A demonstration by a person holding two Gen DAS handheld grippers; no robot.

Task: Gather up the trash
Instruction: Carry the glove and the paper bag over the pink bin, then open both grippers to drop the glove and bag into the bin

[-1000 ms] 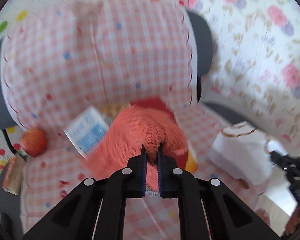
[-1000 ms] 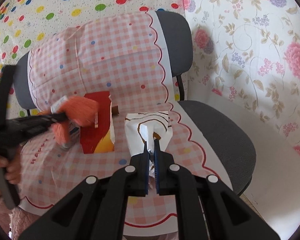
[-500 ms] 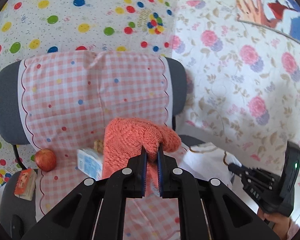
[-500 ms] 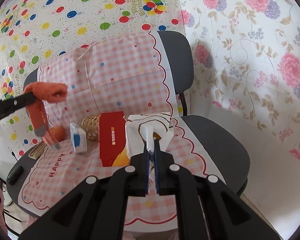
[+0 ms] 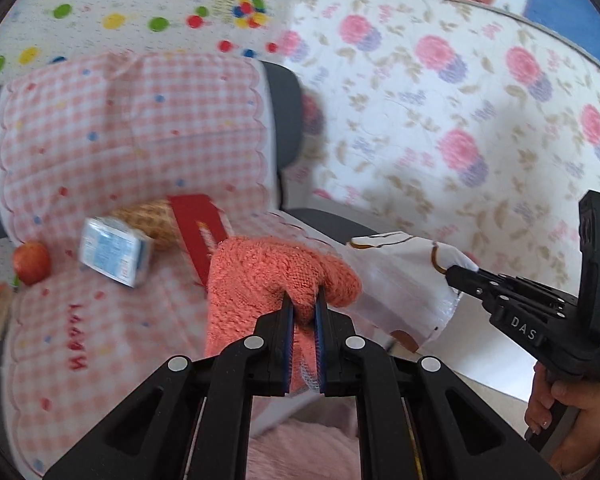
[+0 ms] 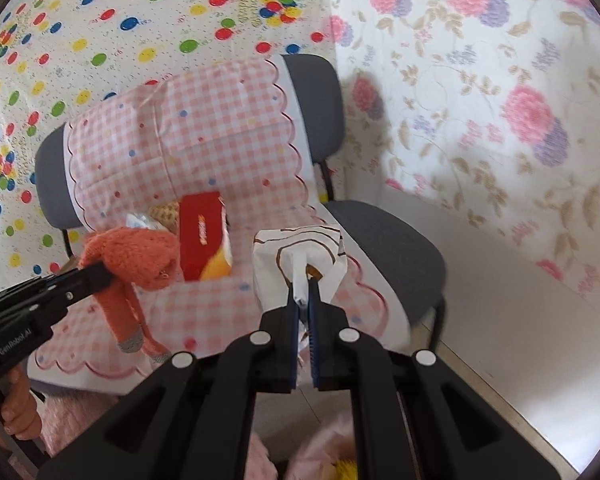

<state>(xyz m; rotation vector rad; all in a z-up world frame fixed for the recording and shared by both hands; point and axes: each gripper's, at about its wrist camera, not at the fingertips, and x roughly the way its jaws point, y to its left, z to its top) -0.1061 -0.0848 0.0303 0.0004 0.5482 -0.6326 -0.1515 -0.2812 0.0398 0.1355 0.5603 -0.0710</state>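
Note:
My left gripper is shut on an orange knitted glove and holds it in the air above the front of the seat; the glove also hangs in the right wrist view. My right gripper is shut on the rim of a white paper bag with brown lines, held upright over the seat's right side. In the left wrist view the bag is just right of the glove.
A chair draped in a pink checked cloth holds a red box, a blue-white carton, a wicker basket and an apple. Bare grey seat lies to the right. Papered walls stand behind.
My left gripper has carried the glove up off the seat, then right and lower, close beside the bag. My right gripper has kept hold of the bag, pulling back slightly.

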